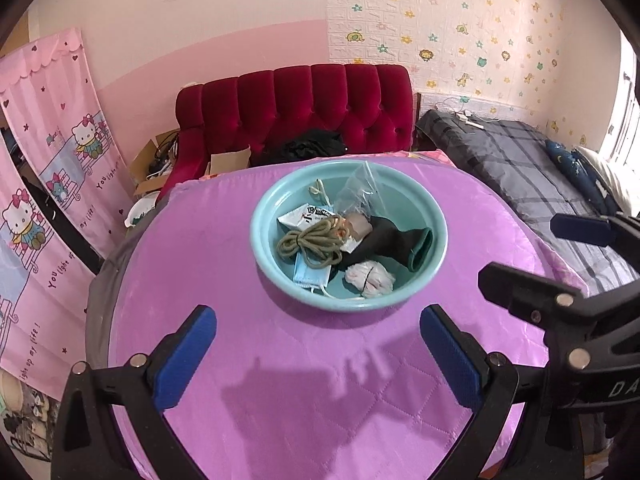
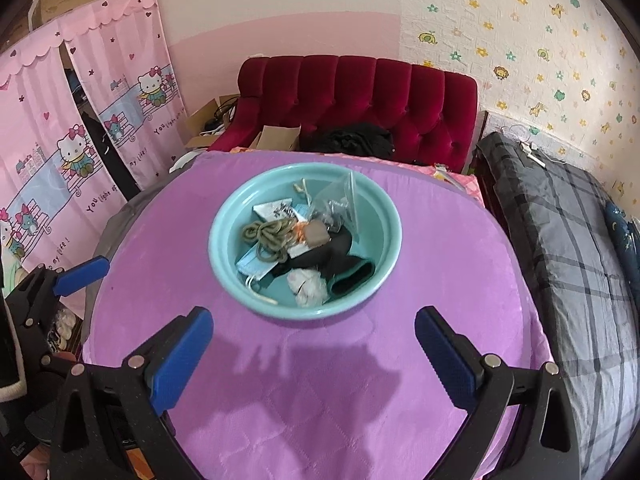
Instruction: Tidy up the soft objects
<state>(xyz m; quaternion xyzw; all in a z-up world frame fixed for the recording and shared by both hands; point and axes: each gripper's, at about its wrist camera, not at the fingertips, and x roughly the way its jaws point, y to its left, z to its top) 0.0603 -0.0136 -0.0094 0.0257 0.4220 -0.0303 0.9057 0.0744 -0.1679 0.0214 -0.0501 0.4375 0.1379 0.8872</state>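
Note:
A light blue bowl (image 1: 434,224) (image 2: 224,240) sits on a round table with a purple quilted cloth (image 1: 288,384) (image 2: 320,392). In it lie an olive cord bundle (image 1: 314,242) (image 2: 270,236), a blue face mask (image 1: 310,274) (image 2: 252,266), a black sock (image 1: 394,242) (image 2: 346,266), a white crumpled cloth (image 1: 370,278) (image 2: 308,286) and a clear plastic bag (image 1: 358,186) (image 2: 340,200). My left gripper (image 1: 318,344) is open and empty, short of the bowl. My right gripper (image 2: 314,344) is open and empty, also short of the bowl; it shows at the right of the left wrist view (image 1: 520,260).
A red tufted sofa (image 1: 304,108) (image 2: 360,96) with black clothing stands behind the table. A bed with a grey plaid cover (image 1: 532,184) (image 2: 568,240) is at the right. Pink Hello Kitty curtains (image 1: 52,184) (image 2: 80,148) hang at the left. Cardboard boxes (image 1: 152,164) sit by the sofa.

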